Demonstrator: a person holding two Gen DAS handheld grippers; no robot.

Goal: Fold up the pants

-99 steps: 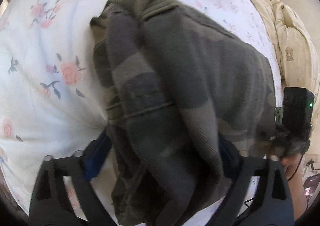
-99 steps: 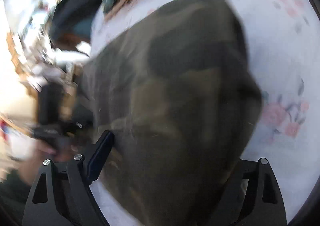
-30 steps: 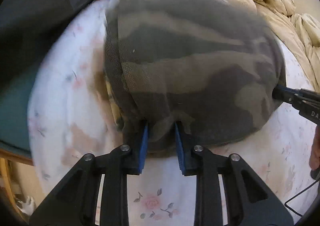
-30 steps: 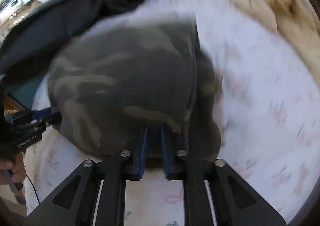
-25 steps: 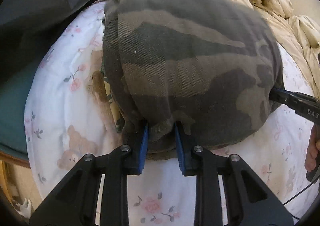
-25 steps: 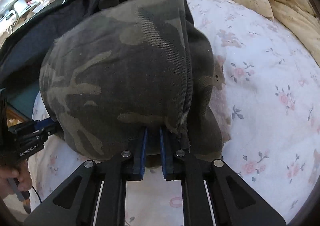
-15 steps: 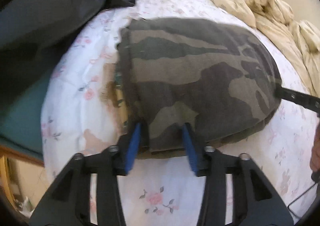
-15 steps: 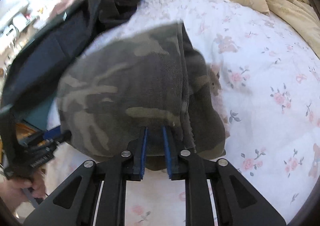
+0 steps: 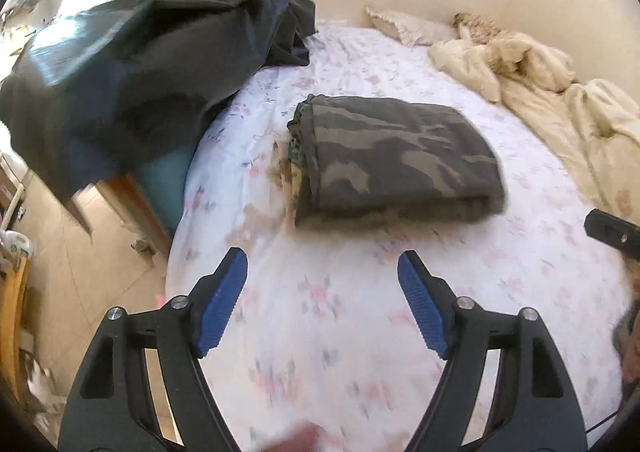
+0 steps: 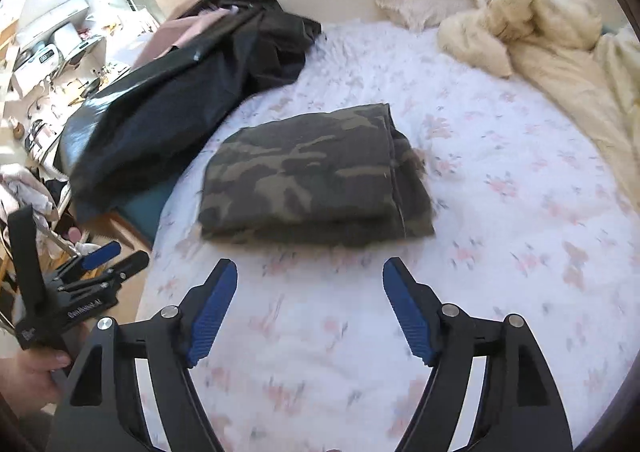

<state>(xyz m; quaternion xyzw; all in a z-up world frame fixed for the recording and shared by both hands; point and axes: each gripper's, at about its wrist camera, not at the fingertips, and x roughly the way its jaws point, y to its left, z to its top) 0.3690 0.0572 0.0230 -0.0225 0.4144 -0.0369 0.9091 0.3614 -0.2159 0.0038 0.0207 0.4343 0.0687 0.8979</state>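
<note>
The camouflage pants (image 9: 394, 158) lay folded into a flat rectangle on the floral bedsheet (image 9: 360, 332), long side running left to right. A second earlier both grippers pinched the near edge; now the left gripper (image 9: 322, 276) and right gripper (image 10: 310, 284) hung clear, jaws opening wide on nothing. Blur smeared the sheet's pattern; a black jacket (image 9: 132, 64) covered the far-left corner.

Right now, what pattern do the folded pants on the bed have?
The pants have a camouflage pattern in dark green, olive and brown; it shows best in the right wrist view.
</note>
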